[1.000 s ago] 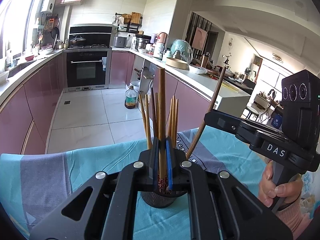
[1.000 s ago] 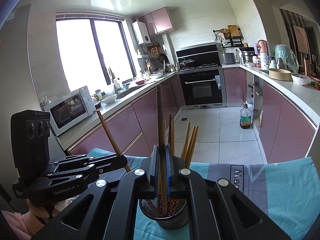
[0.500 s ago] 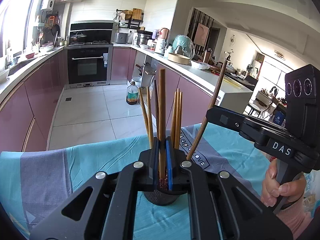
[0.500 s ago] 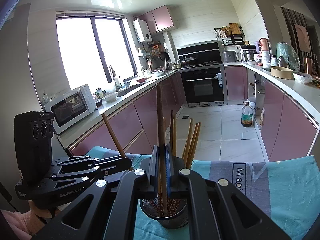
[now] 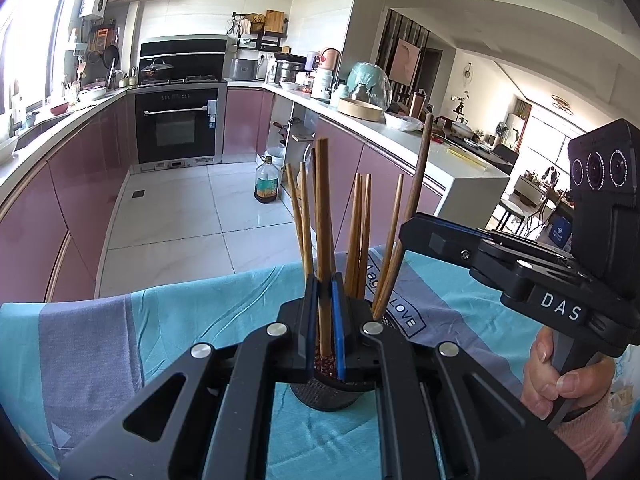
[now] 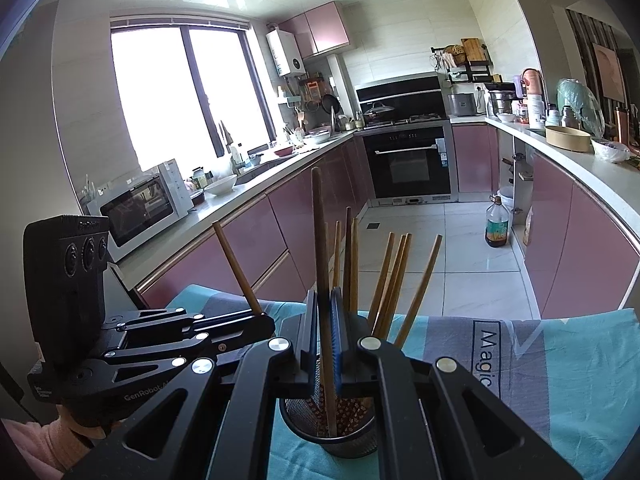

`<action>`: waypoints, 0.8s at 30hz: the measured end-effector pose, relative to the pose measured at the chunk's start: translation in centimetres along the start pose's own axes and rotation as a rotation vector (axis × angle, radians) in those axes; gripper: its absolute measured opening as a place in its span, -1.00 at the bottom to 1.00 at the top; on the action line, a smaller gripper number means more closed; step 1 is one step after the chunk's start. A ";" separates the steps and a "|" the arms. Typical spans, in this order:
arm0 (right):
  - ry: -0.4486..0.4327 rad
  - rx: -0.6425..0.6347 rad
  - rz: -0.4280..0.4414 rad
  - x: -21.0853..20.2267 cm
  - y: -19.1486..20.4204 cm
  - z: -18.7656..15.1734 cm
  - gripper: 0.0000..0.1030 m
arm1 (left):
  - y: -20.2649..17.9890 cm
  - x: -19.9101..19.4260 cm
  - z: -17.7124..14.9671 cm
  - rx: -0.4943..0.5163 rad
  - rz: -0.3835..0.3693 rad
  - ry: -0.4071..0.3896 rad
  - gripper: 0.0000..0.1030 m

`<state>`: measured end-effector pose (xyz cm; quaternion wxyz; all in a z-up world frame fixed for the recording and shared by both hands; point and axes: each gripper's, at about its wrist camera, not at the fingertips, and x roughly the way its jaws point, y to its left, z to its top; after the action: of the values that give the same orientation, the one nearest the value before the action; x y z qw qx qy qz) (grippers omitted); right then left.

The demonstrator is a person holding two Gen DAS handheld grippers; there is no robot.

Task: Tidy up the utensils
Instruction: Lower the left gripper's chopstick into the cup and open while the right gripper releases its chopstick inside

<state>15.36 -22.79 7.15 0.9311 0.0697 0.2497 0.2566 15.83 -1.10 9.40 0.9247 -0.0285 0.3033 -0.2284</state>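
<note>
A black mesh holder (image 5: 325, 394) stands on the teal cloth, with several wooden chopsticks (image 5: 358, 236) upright in it. My left gripper (image 5: 325, 320) is shut on one chopstick (image 5: 323, 216) whose patterned end sits inside the holder. My right gripper (image 6: 325, 336) is shut on another chopstick (image 6: 320, 240), its lower end down in the holder (image 6: 332, 436). The right gripper (image 5: 424, 232) shows at the right of the left wrist view, and the left gripper (image 6: 256, 320) shows at the left of the right wrist view. Both are directly above the holder.
A teal and grey cloth (image 5: 120, 340) covers the table, with printed letters (image 6: 486, 356) on it. Beyond the table edge are the tiled kitchen floor, pink cabinets (image 6: 280, 232), an oven (image 5: 176, 124) and an oil bottle (image 5: 265, 184).
Both grippers have lowered slightly with their chopsticks into the holder. The chopsticks in the holder have fanned out a little. Both grips are unchanged.
</note>
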 end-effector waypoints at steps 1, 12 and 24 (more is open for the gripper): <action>0.003 0.001 -0.004 0.1 -0.1 -0.1 -0.90 | 0.1 0.3 0.0 0.002 0.002 0.005 -0.85; 0.045 0.018 -0.023 1.7 -0.8 -0.6 -0.90 | 0.7 2.2 -0.3 0.000 0.008 0.036 -0.85; 0.083 0.037 -0.023 2.2 -1.3 -1.9 -0.81 | 1.0 2.4 -0.6 0.013 0.012 0.025 -0.84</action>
<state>16.64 -22.74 4.25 0.9215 0.0731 0.2934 0.2437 17.66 -1.20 7.39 0.9222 -0.0179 0.3137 -0.2253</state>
